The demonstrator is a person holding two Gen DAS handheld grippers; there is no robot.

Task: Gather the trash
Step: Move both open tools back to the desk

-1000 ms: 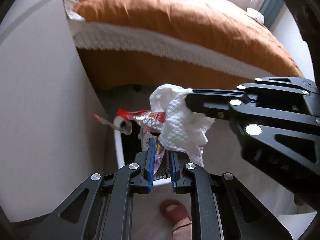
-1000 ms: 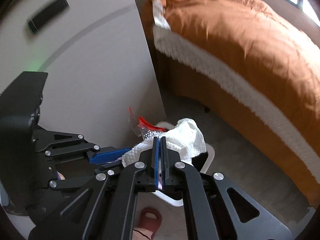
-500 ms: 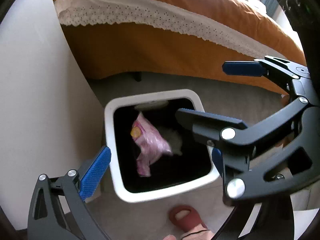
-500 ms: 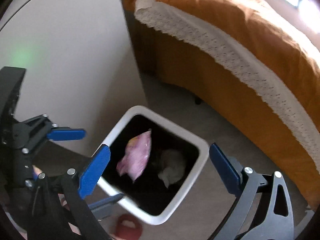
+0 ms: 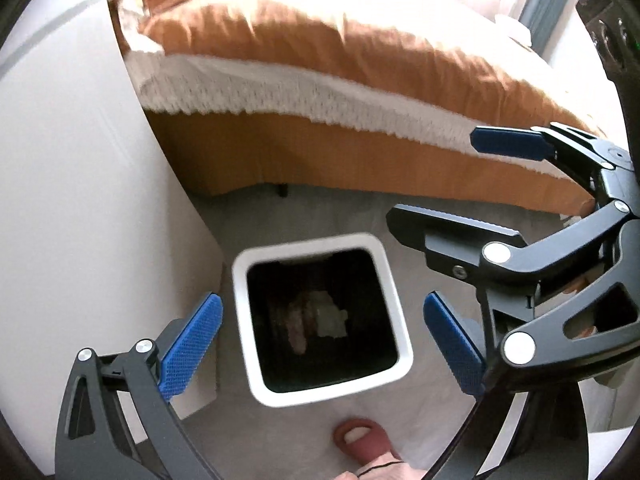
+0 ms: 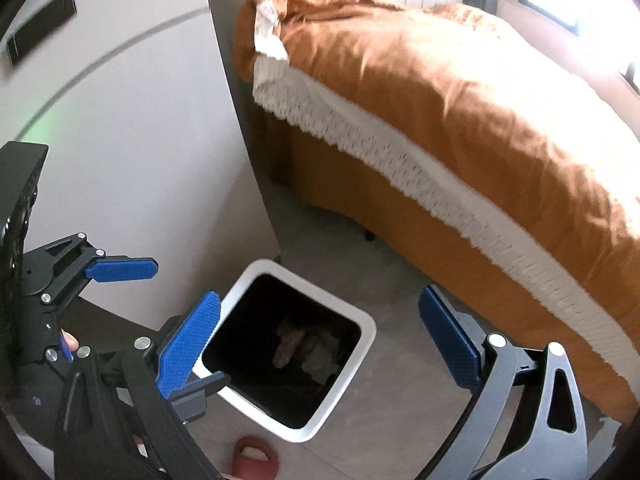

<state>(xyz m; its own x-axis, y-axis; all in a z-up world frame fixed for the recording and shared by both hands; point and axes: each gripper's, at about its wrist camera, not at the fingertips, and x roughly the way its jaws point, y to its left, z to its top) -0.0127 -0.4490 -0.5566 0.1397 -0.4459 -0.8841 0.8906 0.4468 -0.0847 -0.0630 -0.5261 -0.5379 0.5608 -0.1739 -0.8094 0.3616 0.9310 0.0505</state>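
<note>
While hanging over the white square plastic bin point(image 5: 312, 242) with a black inside, holds the left gripper point(image 5: 320, 300) spread wide apart, its blue ribbed pads point(image 5: 192, 344) standing either side of the bin's mouth in the left wrist view, with nothing between them. Has just been opening these jaws.

Holds the right gripper point(image 6: 320, 294) spread just as wide and just as empty, pointed down at the same bin. Has just been opening those jaws as well. Shows this gripper in the left wrist view too, black linkage and blue pad reaching in from the right edge, above the bin and clear of its rim.

Finds the trash at the bottom of the bin: a crumpled pinkish wrapper point(image 5: 298, 330) and, touching it on the right, a wad of white tissue paper point(image 5: 330, 316). Too dim down there to read any print.

Places the bin on the pale grey floor point(image 5: 320, 212), just beside the white cabinet panel point(image 5: 80, 200) and near the bed with the orange cover point(image 5: 360, 40) and white lace trim point(image 5: 280, 92), apart from the bed's side.

Catches a dull red slipper point(image 5: 362, 440) with toes in it at the lower edge, on the floor close to the bin's rim but not touching it.
</note>
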